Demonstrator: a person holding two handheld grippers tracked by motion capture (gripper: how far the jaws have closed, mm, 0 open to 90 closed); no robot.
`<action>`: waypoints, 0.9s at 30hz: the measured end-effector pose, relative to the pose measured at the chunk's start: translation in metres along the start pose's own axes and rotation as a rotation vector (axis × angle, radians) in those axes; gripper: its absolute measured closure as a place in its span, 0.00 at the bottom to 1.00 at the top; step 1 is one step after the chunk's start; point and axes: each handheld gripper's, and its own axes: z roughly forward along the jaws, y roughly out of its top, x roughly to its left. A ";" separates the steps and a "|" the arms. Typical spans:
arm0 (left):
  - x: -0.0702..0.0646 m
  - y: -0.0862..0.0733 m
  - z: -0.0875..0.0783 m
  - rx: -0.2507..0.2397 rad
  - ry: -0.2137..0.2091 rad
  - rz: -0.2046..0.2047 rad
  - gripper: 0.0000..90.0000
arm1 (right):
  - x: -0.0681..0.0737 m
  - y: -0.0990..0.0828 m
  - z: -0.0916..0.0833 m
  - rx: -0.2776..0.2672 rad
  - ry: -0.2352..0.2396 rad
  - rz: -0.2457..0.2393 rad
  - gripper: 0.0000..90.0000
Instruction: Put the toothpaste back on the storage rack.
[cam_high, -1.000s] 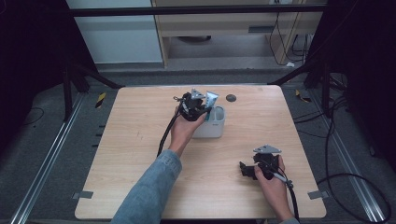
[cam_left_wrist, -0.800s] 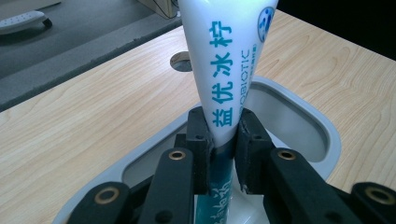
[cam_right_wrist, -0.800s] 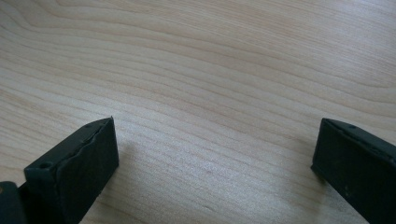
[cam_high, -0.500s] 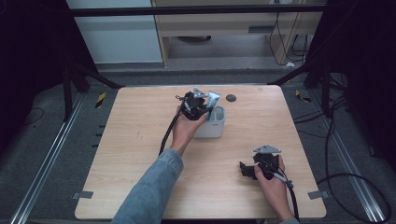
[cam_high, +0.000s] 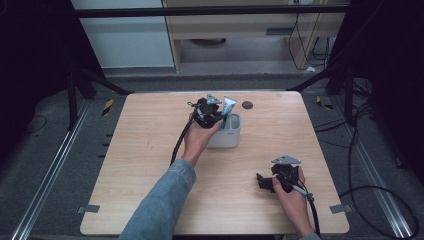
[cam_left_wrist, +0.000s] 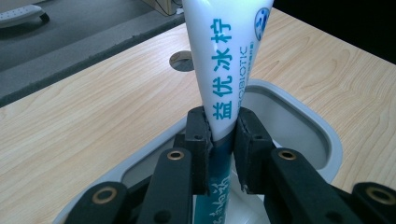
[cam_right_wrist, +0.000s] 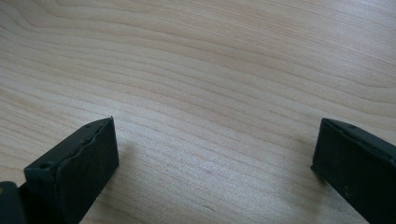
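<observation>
A white and teal toothpaste tube (cam_left_wrist: 227, 70) stands with its lower end inside a white rounded cup (cam_left_wrist: 299, 119). My left gripper (cam_left_wrist: 221, 140) is shut on the tube just above the cup's rim, both pads pressing its sides. From above, the left gripper (cam_high: 216, 119) sits over the cup (cam_high: 231, 137) near the table's middle back, with the tube (cam_high: 229, 106) sticking up beside it. My right gripper (cam_high: 262, 182) rests low at the front right, held by a hand. Its jaws (cam_right_wrist: 212, 163) stand wide open over bare wood with nothing between them.
The light wooden table (cam_high: 150, 150) has a round dark cable hole (cam_high: 247, 105) behind the cup. Black cables trail from both grippers. Metal rails and dark floor surround the table, and a cabinet stands beyond its far edge.
</observation>
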 end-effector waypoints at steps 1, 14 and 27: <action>0.000 0.000 0.000 -0.001 -0.001 -0.001 0.85 | 0.000 0.000 0.000 0.000 0.001 -0.001 0.01; -0.002 -0.001 -0.010 -0.032 0.005 -0.003 0.83 | 0.000 0.000 0.000 0.000 0.001 0.000 0.01; -0.001 -0.003 -0.021 -0.046 0.019 0.006 0.81 | 0.000 0.000 0.000 0.000 0.000 0.001 0.01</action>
